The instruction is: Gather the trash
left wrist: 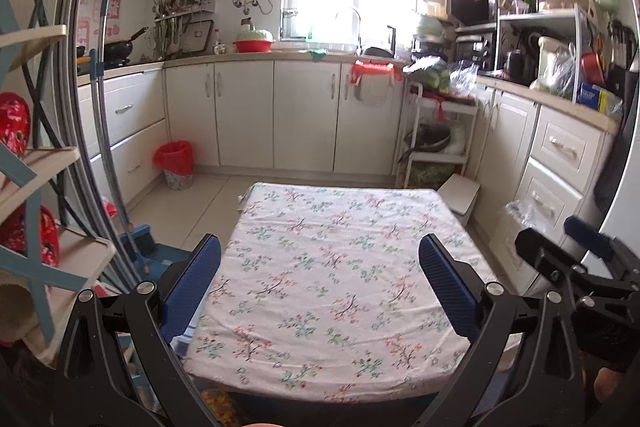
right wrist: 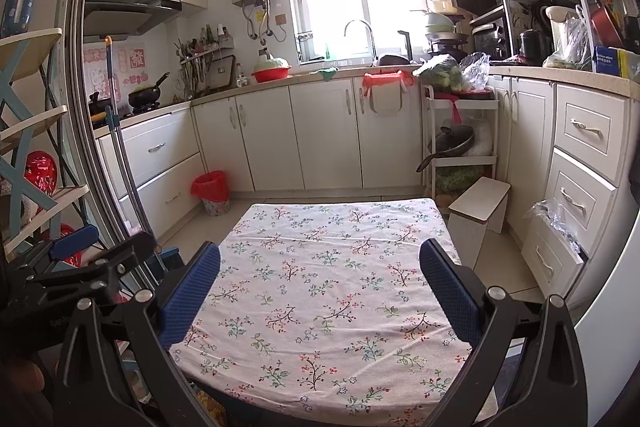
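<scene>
Trash bin (left wrist: 176, 165): we are seeing a small bin lined with a red bag (right wrist: 210, 185), standing on the floor against the left-hand drawers, beyond the far left corner of the table; what is inside it we cannot tell.
Table (left wrist: 340, 267): a floral cloth is covering it, and we are looking across it from its near edge.
Red basin (right wrist: 271, 73): it is sitting on the worktop left of the window, holding something pale green.
Trolley (right wrist: 460, 147): white shelves are standing at the right end of the cabinets, carrying bagged greens (right wrist: 444, 73) on top and a dark wok (right wrist: 452, 143) on the middle shelf.
Stool (right wrist: 480, 211): a white stool is standing just beside the far right corner of the table.
Left gripper (left wrist: 318, 291): we are holding it above the near edge of the table, its blue pads spread wide, gripping and touching nothing.
Right gripper (right wrist: 320, 291): we are holding it likewise, jaws wide apart over the cloth and empty; its black frame is showing at the right edge of the left wrist view.
</scene>
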Demonstrator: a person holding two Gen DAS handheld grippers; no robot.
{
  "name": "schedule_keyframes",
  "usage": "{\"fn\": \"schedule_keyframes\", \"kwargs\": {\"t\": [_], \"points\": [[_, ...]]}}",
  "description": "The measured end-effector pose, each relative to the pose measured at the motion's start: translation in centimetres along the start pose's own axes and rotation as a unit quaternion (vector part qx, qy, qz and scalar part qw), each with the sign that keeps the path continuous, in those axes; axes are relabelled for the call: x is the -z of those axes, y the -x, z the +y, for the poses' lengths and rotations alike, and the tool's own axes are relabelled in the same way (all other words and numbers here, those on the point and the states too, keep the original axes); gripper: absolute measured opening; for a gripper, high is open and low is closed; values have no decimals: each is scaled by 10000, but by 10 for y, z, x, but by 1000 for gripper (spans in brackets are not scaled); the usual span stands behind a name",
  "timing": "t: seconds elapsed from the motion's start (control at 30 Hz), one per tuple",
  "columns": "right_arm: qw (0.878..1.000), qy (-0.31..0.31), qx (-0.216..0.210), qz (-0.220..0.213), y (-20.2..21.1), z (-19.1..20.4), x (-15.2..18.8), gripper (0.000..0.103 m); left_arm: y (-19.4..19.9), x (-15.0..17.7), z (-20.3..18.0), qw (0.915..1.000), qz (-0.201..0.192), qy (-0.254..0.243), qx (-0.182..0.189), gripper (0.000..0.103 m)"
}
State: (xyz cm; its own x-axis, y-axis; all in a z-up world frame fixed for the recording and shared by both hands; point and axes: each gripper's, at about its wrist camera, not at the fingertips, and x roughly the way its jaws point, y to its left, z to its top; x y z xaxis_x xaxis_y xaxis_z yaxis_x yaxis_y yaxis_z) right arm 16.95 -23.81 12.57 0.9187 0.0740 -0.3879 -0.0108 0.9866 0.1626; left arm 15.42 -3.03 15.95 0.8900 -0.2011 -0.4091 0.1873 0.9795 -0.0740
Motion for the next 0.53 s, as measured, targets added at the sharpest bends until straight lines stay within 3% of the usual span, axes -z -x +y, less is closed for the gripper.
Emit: {"fn": "schedule_keyframes", "kwargs": {"t": [0.13,0.23,0.4,0.53], "points": [[10000,29,24,43,-7,-4,-2,96,-8,-3,-4,9995,-88,-238,-163,95],[9999,83,94,67,-16,-9,-6,96,-29,-5,-6,9992,122,-355,-132,95],[9985,261,258,415,-56,-21,-9,96,-102,0,0,9956,763,-491,-222,95],[9943,244,374,969,-107,-40,-1,96,-158,12,4,9930,1029,-514,-274,95]]}}
